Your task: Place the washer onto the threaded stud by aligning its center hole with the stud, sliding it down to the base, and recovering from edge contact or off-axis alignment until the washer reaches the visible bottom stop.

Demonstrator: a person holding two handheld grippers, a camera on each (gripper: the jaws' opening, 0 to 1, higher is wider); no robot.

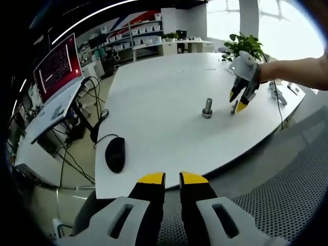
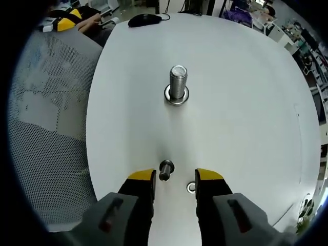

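The large threaded stud (image 2: 178, 81) stands upright on the white table (image 2: 246, 102), with a wide metal ring around its base. A small washer (image 2: 191, 187) lies flat on the table beside the inner edge of one yellow-tipped finger. My right gripper (image 2: 174, 177) is open just above the table, and a small bolt (image 2: 166, 169) stands between its jaws. Seen from the left gripper view, the right gripper (image 1: 236, 102) hangs tips-down just right of the stud (image 1: 207, 107). My left gripper (image 1: 172, 178) is shut and holds nothing, short of the table's near edge.
A black mouse (image 1: 115, 154) with its cable lies near the table's left corner. A grey mesh chair (image 2: 46, 128) sits along the table edge. A potted plant (image 1: 246, 45) stands at the far end. A person's arm (image 1: 297, 72) reaches in from the right.
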